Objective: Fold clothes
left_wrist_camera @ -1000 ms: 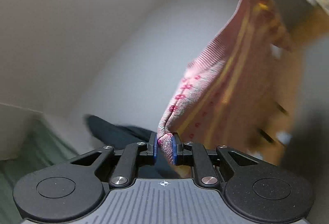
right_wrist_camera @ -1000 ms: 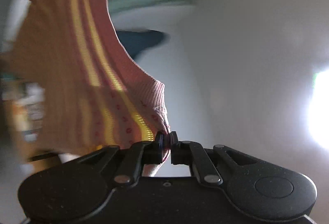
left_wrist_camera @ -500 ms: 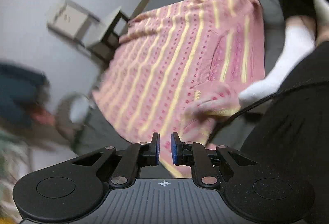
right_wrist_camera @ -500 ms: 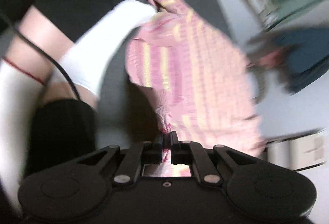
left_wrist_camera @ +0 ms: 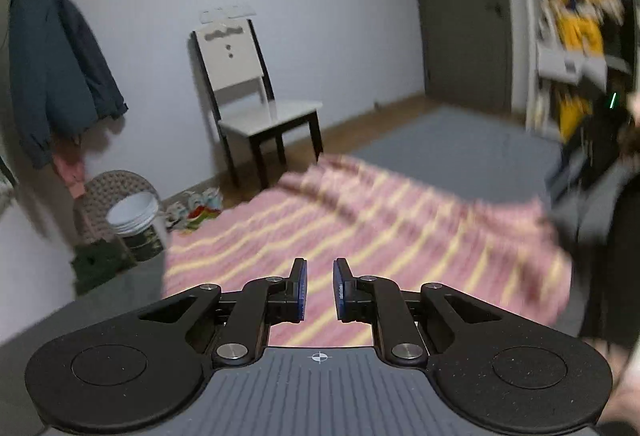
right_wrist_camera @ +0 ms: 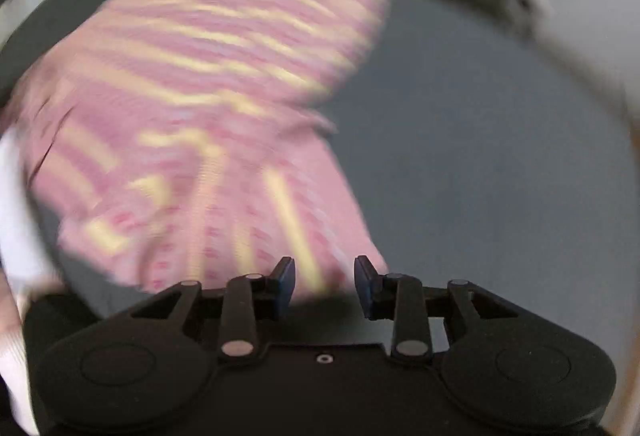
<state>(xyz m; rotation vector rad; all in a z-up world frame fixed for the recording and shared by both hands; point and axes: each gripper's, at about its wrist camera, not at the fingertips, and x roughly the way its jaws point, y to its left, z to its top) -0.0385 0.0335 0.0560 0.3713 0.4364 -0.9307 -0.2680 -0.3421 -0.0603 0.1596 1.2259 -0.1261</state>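
Observation:
A pink knit sweater point(left_wrist_camera: 360, 236) with yellow stripes lies spread on a grey floor mat point(left_wrist_camera: 452, 140). My left gripper point(left_wrist_camera: 319, 290) hovers over its near edge, open with a narrow gap and nothing between its blue pads. In the right wrist view the same sweater point(right_wrist_camera: 208, 108) is blurred by motion and fills the left half, with a sleeve running down toward me. My right gripper point(right_wrist_camera: 325, 286) stands open above the sleeve's end, and no cloth is held between its fingers.
A white chair point(left_wrist_camera: 256, 100) stands against the back wall. A dark jacket point(left_wrist_camera: 52, 52) hangs at the left, above a woven basket point(left_wrist_camera: 116, 208) and a white bowl point(left_wrist_camera: 132, 214). Shelves with yellow items point(left_wrist_camera: 576, 32) stand at the right. A white sock point(right_wrist_camera: 16, 236) shows at far left.
One second ago both grippers held the sweater up in the air. The sweater now lies on the mat; the left gripper let go first, then the right opened.

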